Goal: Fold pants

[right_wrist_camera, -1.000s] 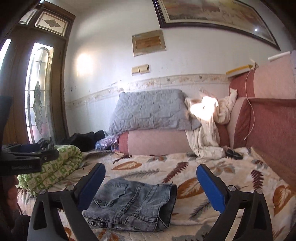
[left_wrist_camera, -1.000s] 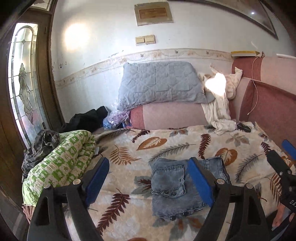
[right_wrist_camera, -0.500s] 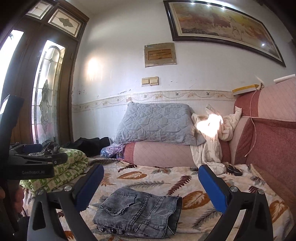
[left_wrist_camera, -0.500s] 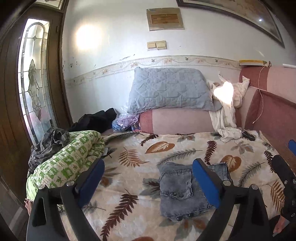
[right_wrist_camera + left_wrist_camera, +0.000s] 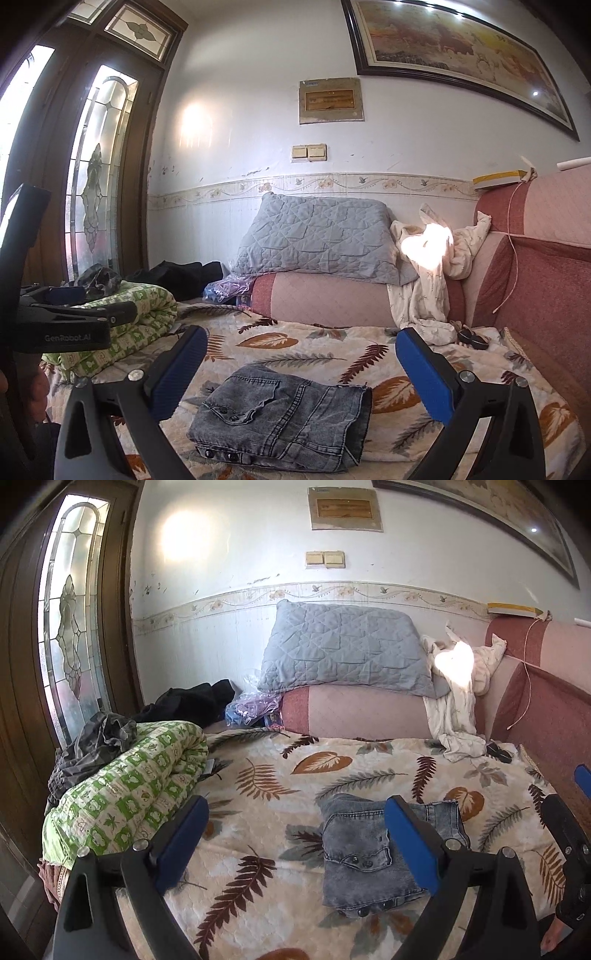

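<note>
Grey denim pants [image 5: 373,853] lie folded into a compact rectangle on the leaf-patterned blanket [image 5: 266,775]. In the right wrist view the same folded pants [image 5: 284,413] sit flat just ahead, waistband buttons at the front. My left gripper [image 5: 295,842] is open, held back and above the blanket, nothing between its blue pads [image 5: 181,842]. My right gripper [image 5: 299,373] is open too, raised above the pants with a wide gap and nothing in it. Its black finger shows at the right edge [image 5: 565,842] of the left wrist view.
A rolled green-and-white quilt [image 5: 125,794] with dark clothes on top lies at the left. A grey quilted pillow [image 5: 343,653] rests on a pink bolster [image 5: 354,712] at the back. White cloth [image 5: 458,701] hangs over the sofa arm. The sofa back [image 5: 546,288] runs along the right.
Both grippers have pulled back and tilted up from the folded pants, so more wall shows. The pants lie still in the same place.
</note>
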